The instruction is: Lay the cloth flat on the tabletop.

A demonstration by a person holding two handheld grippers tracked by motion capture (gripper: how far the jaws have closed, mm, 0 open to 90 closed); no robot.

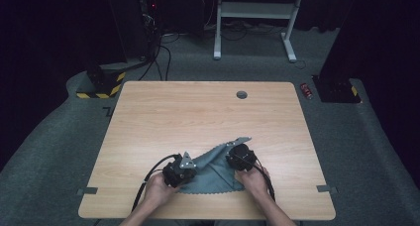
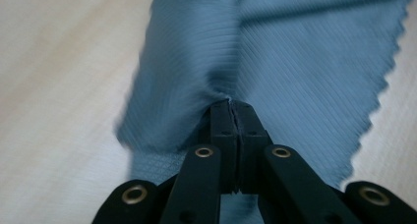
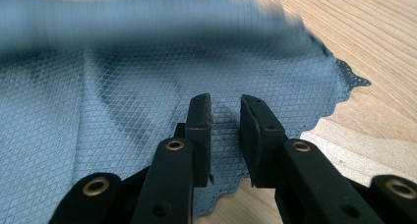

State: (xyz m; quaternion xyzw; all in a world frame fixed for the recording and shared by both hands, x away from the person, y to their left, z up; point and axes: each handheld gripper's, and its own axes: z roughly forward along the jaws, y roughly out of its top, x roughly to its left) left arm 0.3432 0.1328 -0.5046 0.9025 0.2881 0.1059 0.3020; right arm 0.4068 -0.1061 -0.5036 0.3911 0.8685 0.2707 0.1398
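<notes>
Two grippers work one blue-grey cloth (image 1: 214, 172) near the front edge of the wooden table (image 1: 198, 112), at about six o'clock on the tabletop in the high view.

Seen in its own view, the left gripper (image 2: 230, 106) has its jaws pressed fully together, with a pinch of the cloth (image 2: 275, 62) caught between the tips; the fabric puckers and rises into a ridge right at the pinch, and the weave runs away from the jaws toward twelve o'clock. In the high view this gripper (image 1: 179, 172) sits at the cloth's nine o'clock side, held in the person's left hand (image 1: 157, 190).

The right gripper (image 3: 225, 111) has its jaws parted by a narrow gap. They hover over or rest on the flat cloth (image 3: 98, 111); whether the pads touch it cannot be told, and nothing is clamped between them. In the high view it (image 1: 241, 157) stands at the cloth's three o'clock side, in the right hand (image 1: 255, 179).

The cloth lies partly flat and partly lifted. Its long axis runs from the zigzag-cut front edge at about seven o'clock up to a pointed corner (image 1: 243, 140) at about one o'clock.
</notes>
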